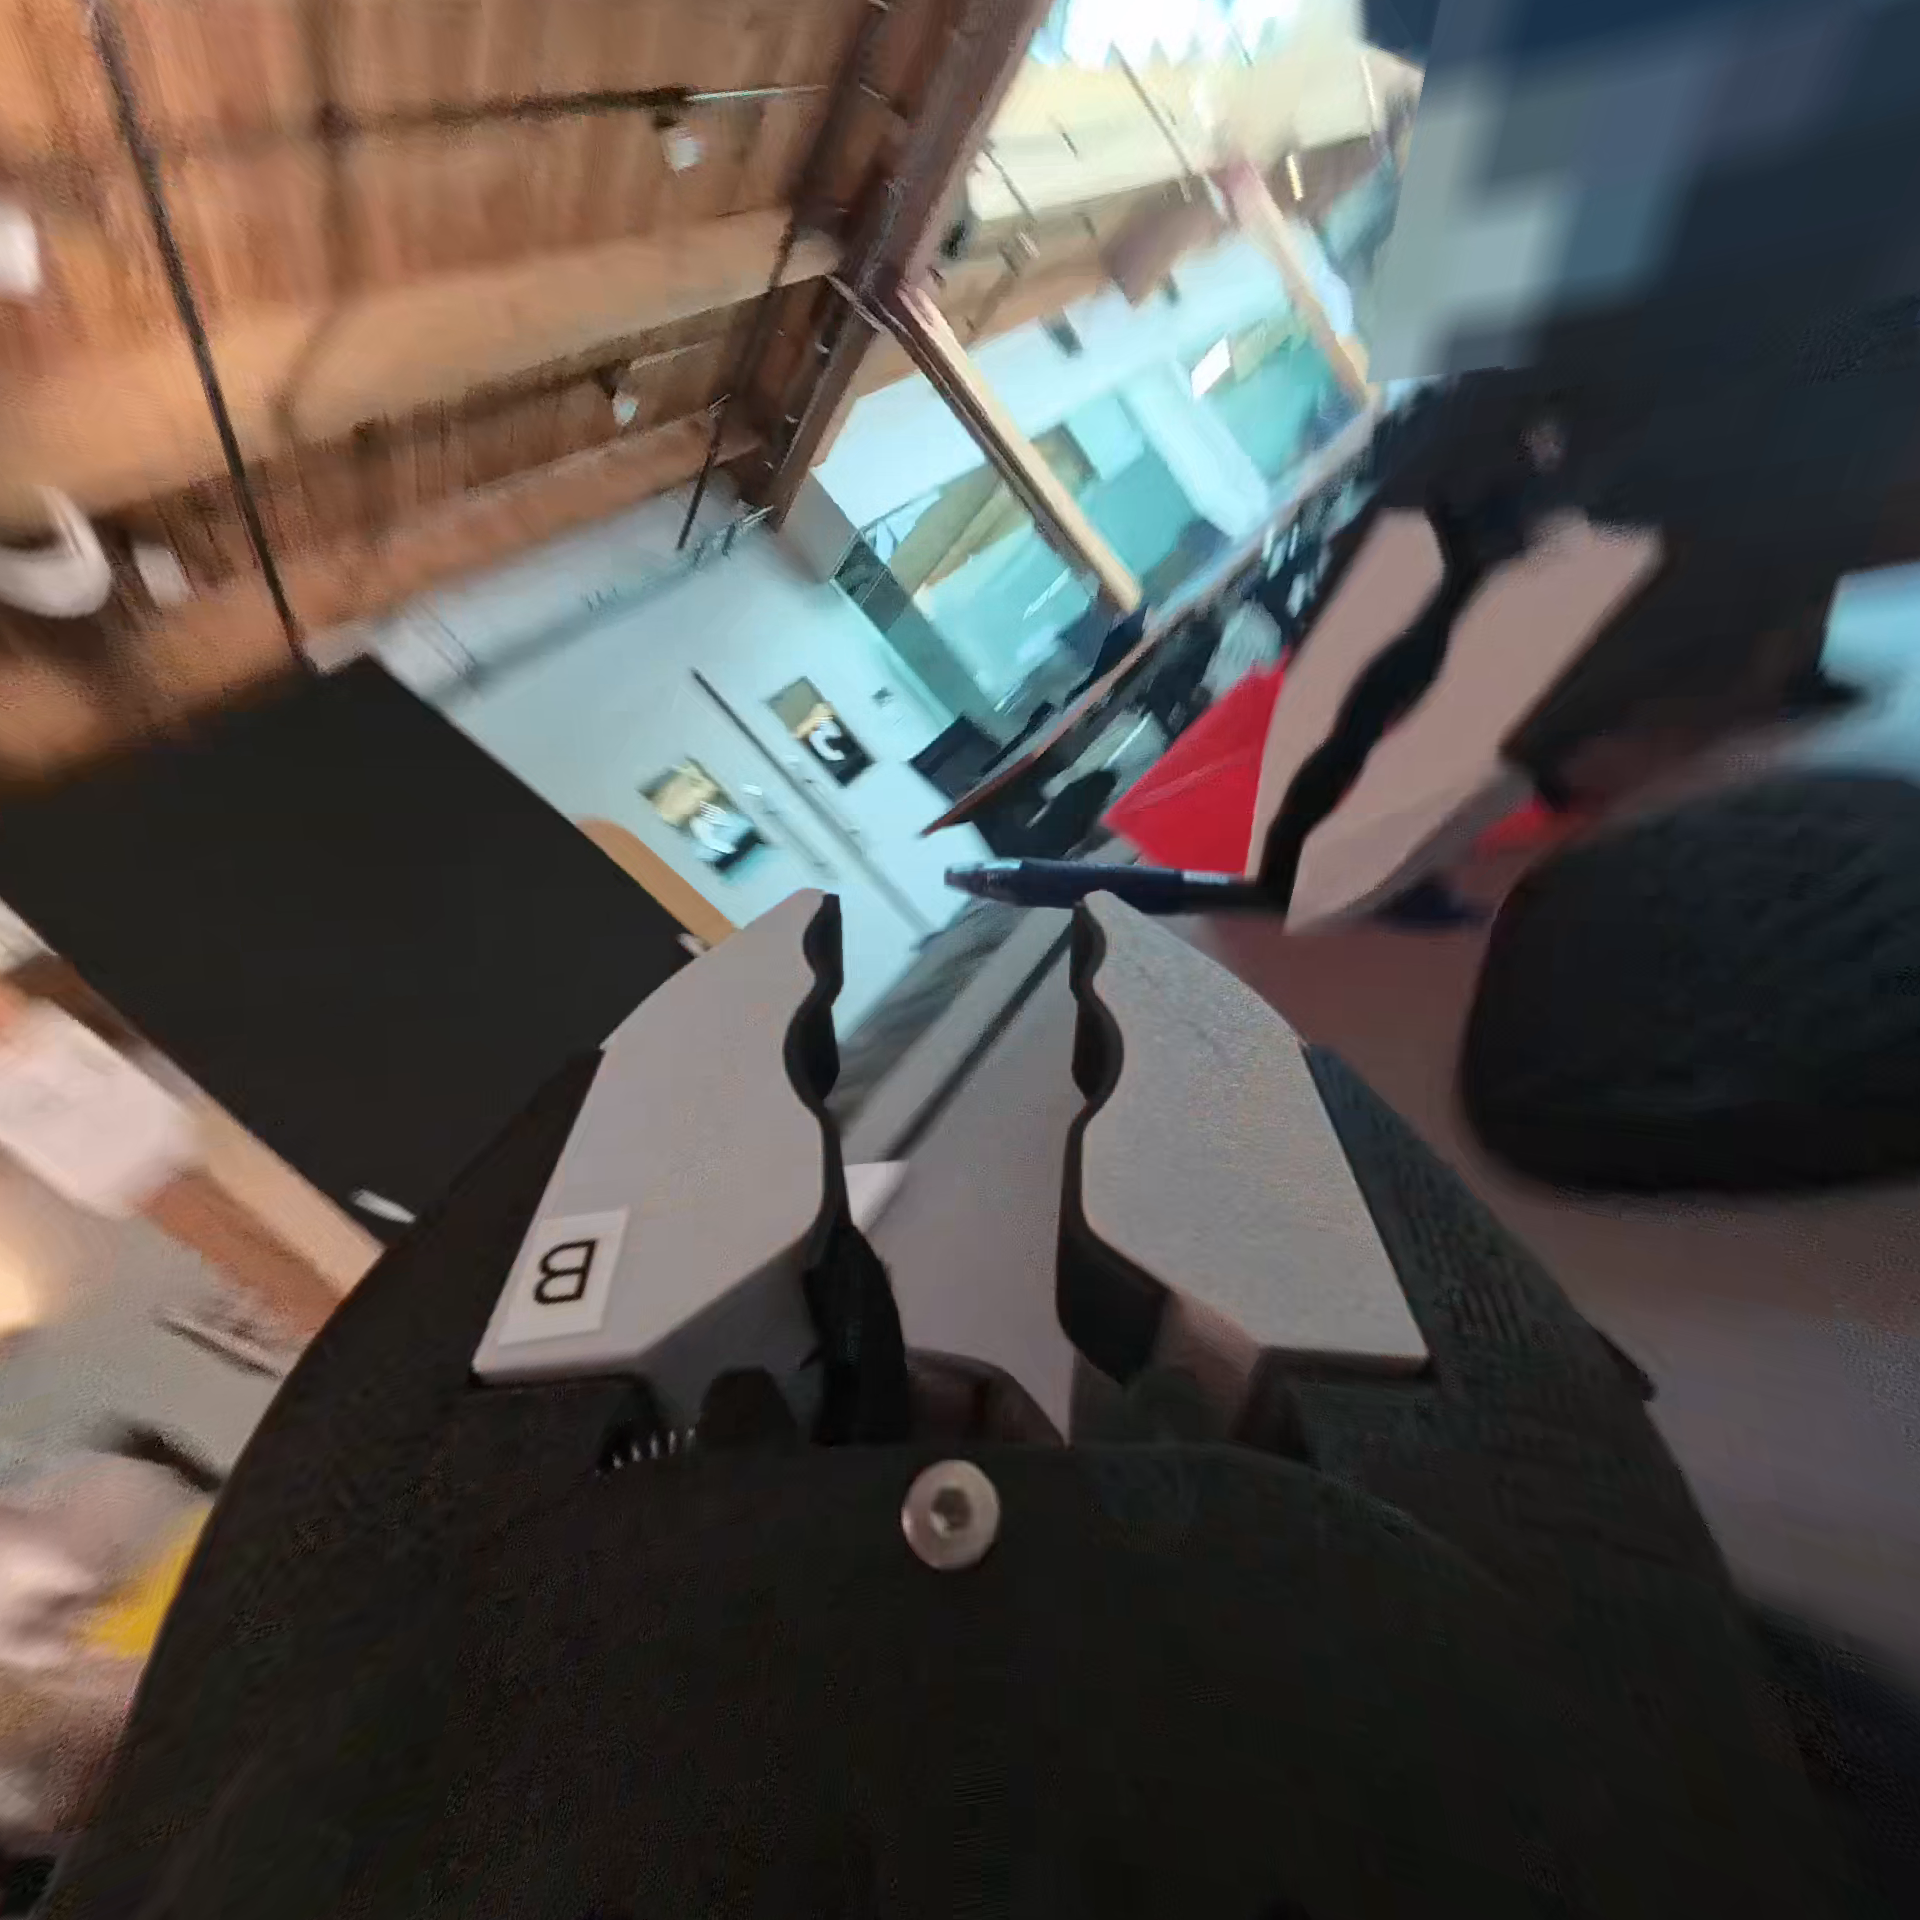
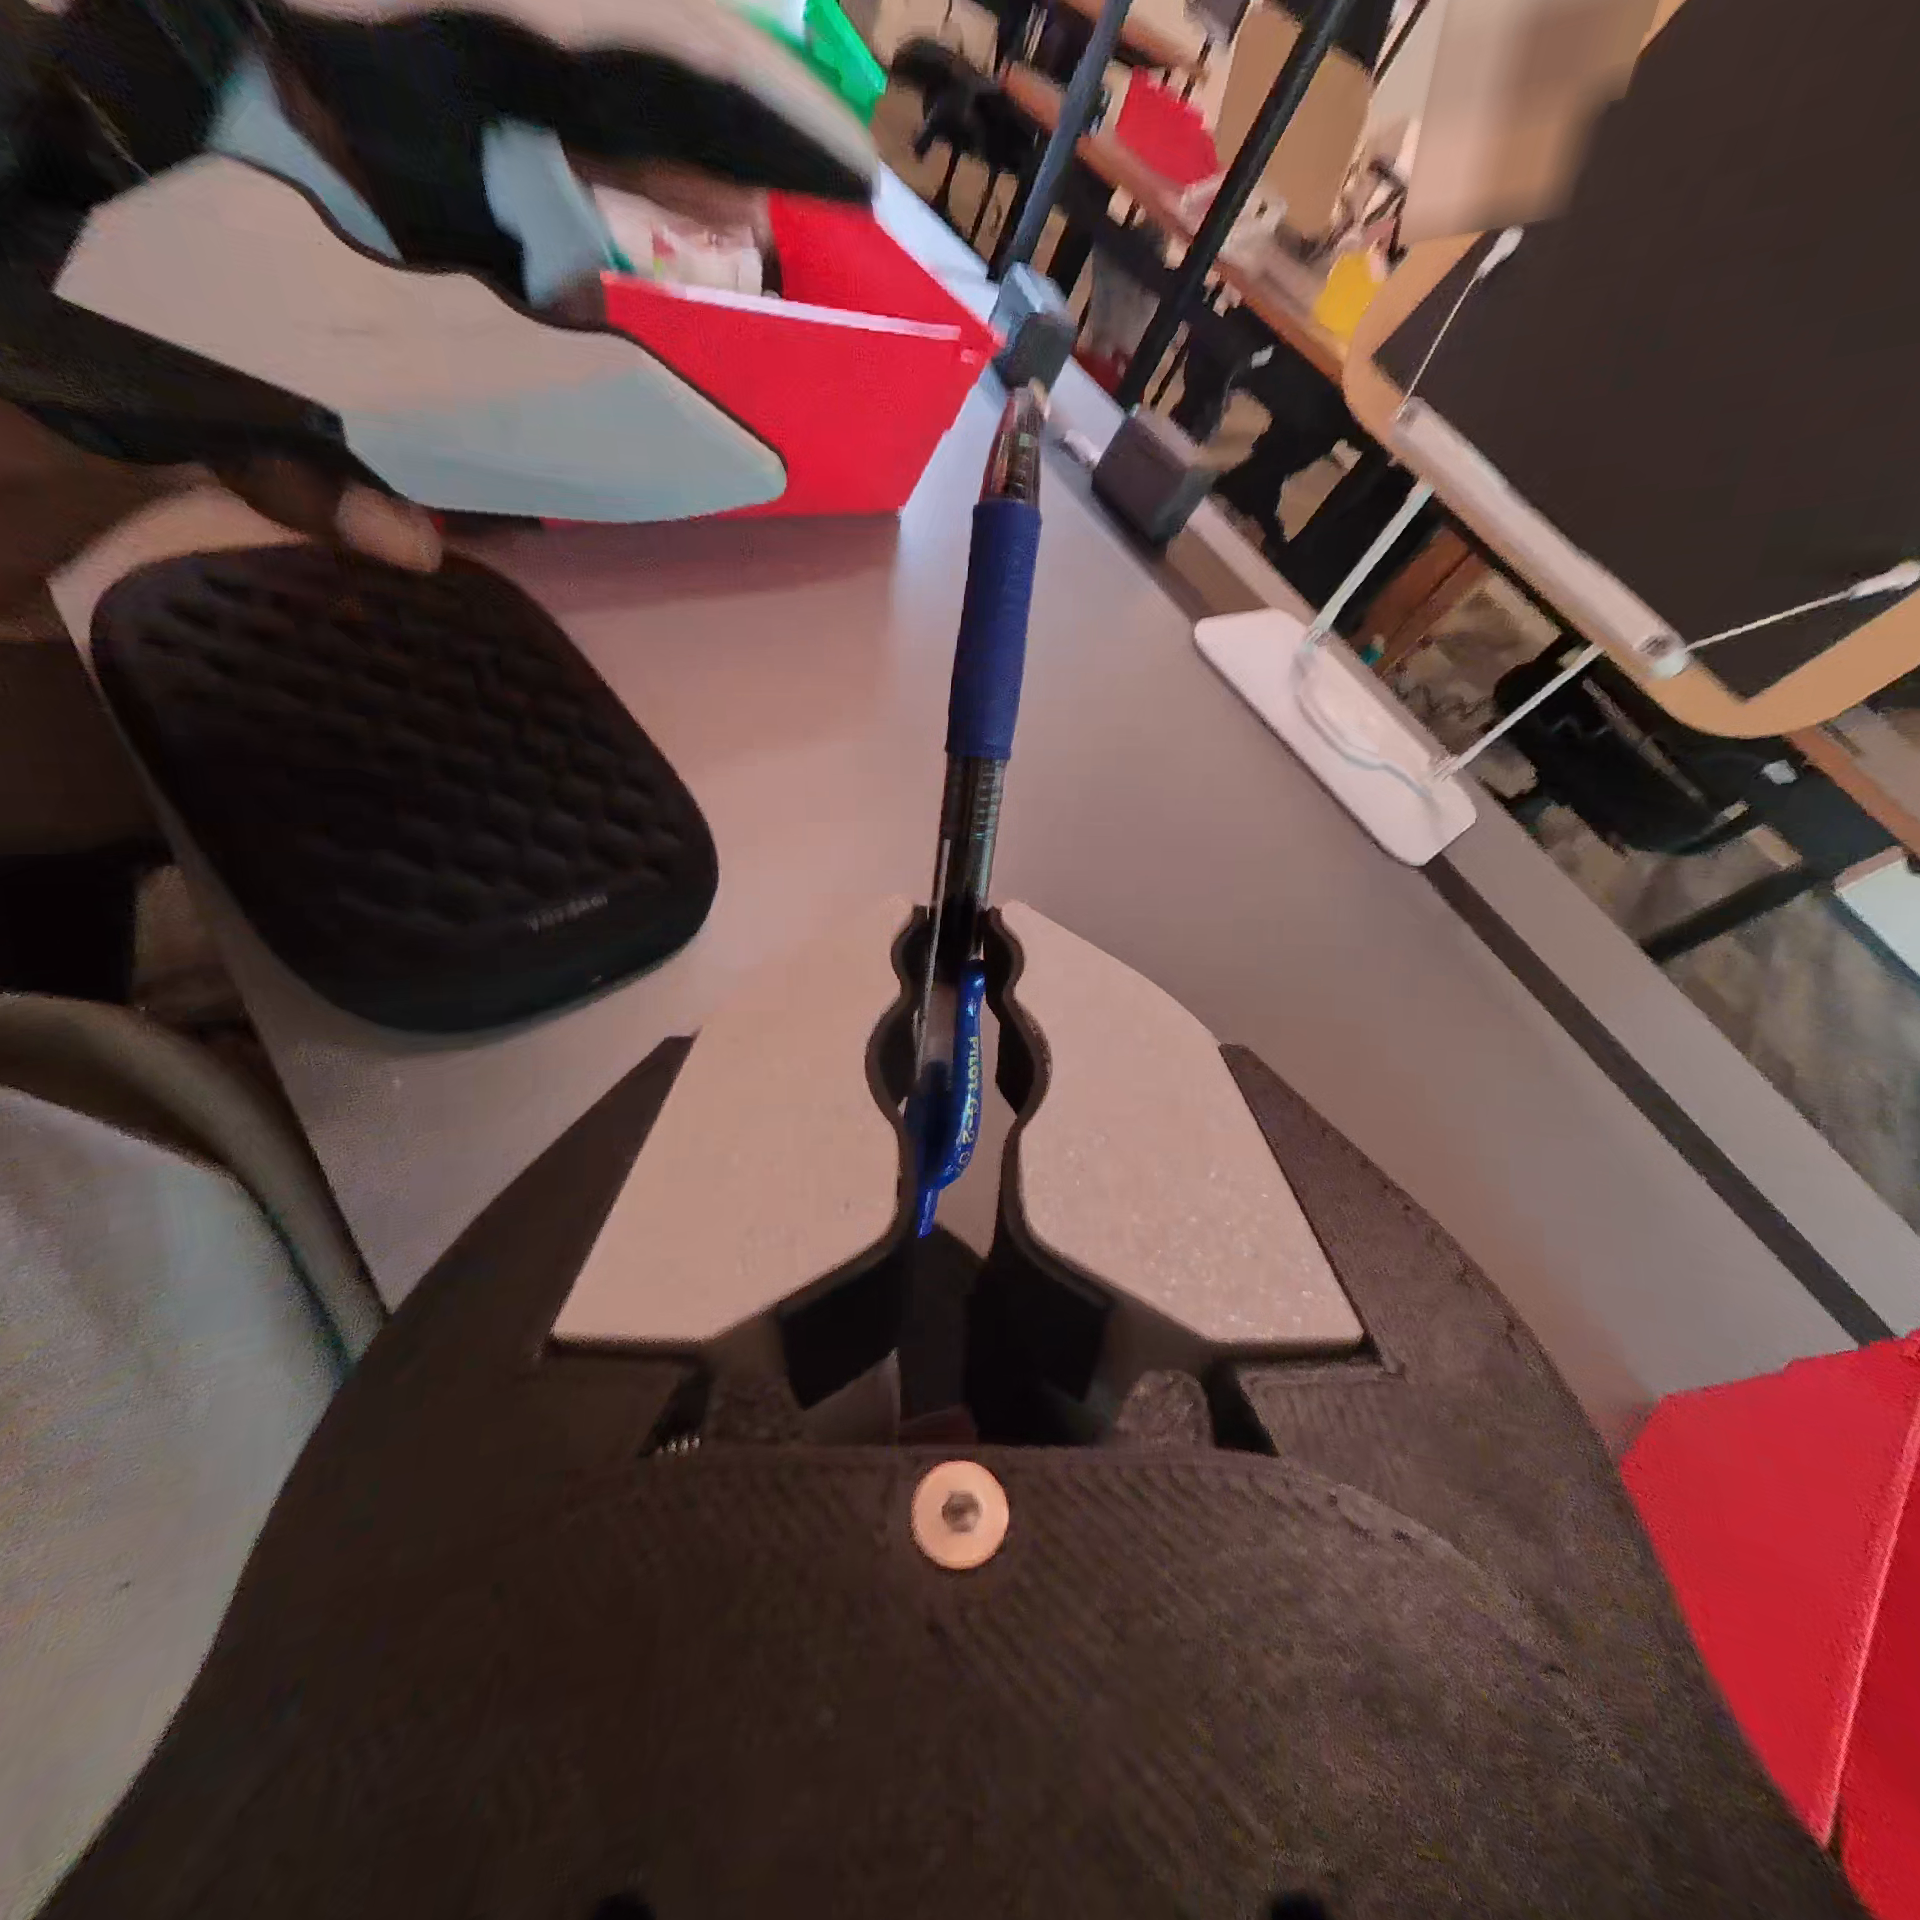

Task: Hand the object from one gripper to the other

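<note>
Two grippers meet above my grey desk (image 2: 1195,935), and only one of them carries anything. My right gripper (image 2: 951,920) is pinching a blue retractable pen (image 2: 987,644) by its clip end, the grey fingers pressed against the barrel and the blue clip lying in the slot between them. The pen juts forward and away from me, rubber grip sleeve about halfway along, its tip out over the desk near a red bin (image 2: 831,395).

My left gripper (image 1: 951,914) stands spread, with a clear gap between its two grey fingers and nothing in it. Seen from that side, the pen (image 1: 1091,883) sticks out sideways from the right gripper (image 1: 1283,894), and its tip lies just beyond my left fingertips, not between them. Whether it touches them I cannot tell; that view is blurred.

From the right wrist view the left gripper (image 2: 774,473) hangs at upper left, its pale finger (image 2: 416,364) beside the pen and apart from it.

A black padded cushion with a honeycomb pattern (image 2: 405,790) lies on the desk under the left gripper. A white flat stand base (image 2: 1340,738) sits near the desk's far edge, and a second red bin (image 2: 1787,1558) shows at lower right.
</note>
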`<action>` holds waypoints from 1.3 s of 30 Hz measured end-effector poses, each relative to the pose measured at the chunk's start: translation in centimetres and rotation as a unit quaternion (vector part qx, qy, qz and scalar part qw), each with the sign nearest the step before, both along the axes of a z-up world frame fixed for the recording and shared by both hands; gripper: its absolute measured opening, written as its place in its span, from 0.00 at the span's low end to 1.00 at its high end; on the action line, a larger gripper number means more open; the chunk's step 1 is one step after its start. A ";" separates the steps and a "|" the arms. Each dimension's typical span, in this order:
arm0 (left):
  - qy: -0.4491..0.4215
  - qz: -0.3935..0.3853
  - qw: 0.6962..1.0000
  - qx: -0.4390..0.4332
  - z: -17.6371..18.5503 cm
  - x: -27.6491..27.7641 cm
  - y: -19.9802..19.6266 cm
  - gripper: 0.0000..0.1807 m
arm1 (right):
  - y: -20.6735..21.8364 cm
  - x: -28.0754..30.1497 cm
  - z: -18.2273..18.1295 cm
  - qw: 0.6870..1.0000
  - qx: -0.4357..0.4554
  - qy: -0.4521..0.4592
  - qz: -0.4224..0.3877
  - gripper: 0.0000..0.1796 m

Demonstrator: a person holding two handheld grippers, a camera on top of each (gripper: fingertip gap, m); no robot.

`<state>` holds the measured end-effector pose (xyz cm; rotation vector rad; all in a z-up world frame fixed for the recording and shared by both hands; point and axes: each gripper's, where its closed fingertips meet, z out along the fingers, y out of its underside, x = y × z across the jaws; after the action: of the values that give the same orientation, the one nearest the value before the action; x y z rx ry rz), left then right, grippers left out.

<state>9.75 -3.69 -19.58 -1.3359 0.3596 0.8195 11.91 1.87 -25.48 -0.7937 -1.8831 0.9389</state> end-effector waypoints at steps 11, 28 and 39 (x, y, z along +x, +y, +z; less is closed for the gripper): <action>0.474 0.142 0.842 -0.214 -6.6 0.4 4.5 0.17 | -1.3 0.8 -2.6 0.992 -0.040 -0.114 0.020 0.06; -0.272 -0.063 0.955 -0.098 -5.3 1.0 4.9 0.07 | 0.1 1.5 8.1 0.925 -0.325 0.172 0.094 0.40; -0.397 -0.201 0.890 -0.099 -5.9 4.5 6.1 0.07 | -3.1 0.3 3.7 0.937 -0.309 0.075 0.142 0.05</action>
<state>14.29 2.37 -25.43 -1.5933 0.0537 -0.1483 12.25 -1.23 -21.82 -0.7839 -1.5977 1.7740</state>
